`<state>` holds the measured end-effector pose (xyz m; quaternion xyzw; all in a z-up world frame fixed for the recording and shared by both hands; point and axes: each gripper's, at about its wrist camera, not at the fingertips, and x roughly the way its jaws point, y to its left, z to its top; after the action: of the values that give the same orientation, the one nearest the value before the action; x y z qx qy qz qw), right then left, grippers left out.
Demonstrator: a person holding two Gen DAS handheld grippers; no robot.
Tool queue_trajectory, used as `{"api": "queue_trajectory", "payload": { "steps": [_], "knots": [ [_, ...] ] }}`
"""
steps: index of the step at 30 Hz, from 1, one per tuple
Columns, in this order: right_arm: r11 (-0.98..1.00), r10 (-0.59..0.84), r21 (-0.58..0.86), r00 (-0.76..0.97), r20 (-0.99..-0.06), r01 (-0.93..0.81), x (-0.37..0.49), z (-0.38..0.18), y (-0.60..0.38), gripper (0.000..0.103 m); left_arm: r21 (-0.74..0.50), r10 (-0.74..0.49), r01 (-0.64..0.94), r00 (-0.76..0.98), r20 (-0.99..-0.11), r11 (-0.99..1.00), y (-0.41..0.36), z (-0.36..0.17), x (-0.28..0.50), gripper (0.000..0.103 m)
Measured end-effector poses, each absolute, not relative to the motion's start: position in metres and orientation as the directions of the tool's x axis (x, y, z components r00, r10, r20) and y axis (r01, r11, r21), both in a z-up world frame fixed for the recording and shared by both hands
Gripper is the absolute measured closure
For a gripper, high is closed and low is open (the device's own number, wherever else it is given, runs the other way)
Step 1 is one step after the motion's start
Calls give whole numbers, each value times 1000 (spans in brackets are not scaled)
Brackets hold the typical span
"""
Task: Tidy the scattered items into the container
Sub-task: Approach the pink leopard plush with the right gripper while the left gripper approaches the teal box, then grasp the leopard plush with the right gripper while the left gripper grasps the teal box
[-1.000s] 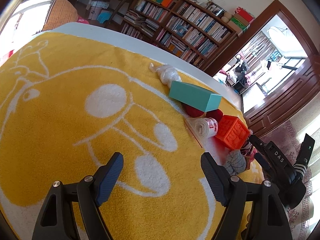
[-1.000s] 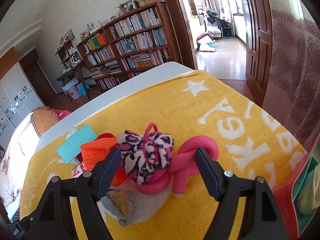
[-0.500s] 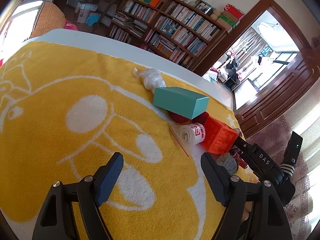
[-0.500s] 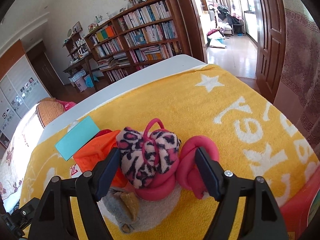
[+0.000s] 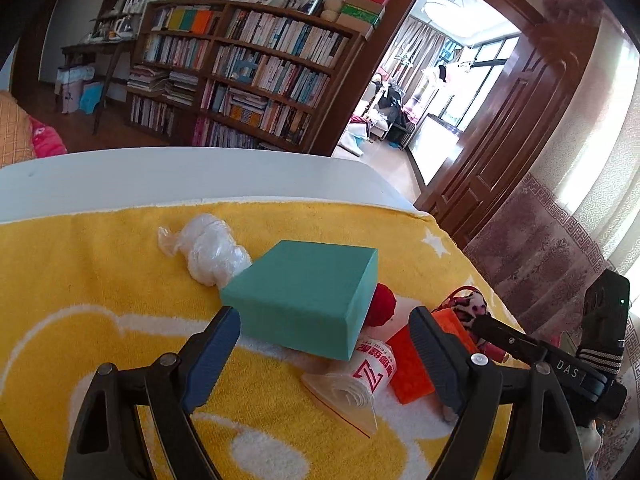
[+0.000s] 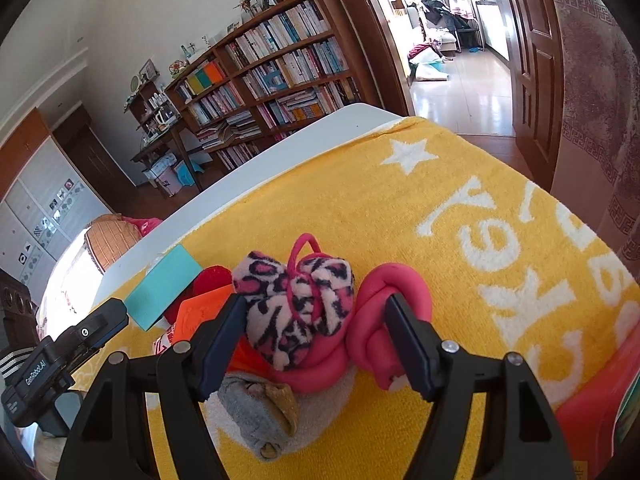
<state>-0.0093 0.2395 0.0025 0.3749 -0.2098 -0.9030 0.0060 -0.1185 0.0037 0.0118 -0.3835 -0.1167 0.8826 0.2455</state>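
A pile of items lies on the yellow towel [image 5: 100,280]. My left gripper [image 5: 324,344] is low over the towel and its jaws are opening. The near edge of a teal box [image 5: 304,296] lies just ahead between its fingertips, and the pads do not press it. Under and beside the box are a printed roll of plastic bags [image 5: 360,376], an orange block [image 5: 412,364] and a red yarn ball [image 5: 384,304]. My right gripper [image 6: 314,336] is closing, with a leopard-print bow [image 6: 288,304] between its fingers and a pink knotted rope [image 6: 376,320] behind the right finger.
A white plastic bundle [image 5: 212,248] lies beyond the teal box. A grey sock [image 6: 260,412] lies under the right gripper. A red container [image 6: 592,400] shows at the lower right edge. Bookshelves [image 5: 248,72] and a doorway stand behind the white table edge [image 5: 160,176].
My left gripper has swept right across the towel and rolled, so the teal box now sits close between its fingertips. The right gripper's fingers have narrowed slightly around the bow.
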Motion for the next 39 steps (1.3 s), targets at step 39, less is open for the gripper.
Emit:
{"api": "queue_trajectory", "payload": {
  "steps": [39],
  "knots": [
    [-912,-167,383,-715,-679,-150,-10,-2,237,27,-336,510,-404,-484,-711,-851,12,-19,-184,7]
  ]
}}
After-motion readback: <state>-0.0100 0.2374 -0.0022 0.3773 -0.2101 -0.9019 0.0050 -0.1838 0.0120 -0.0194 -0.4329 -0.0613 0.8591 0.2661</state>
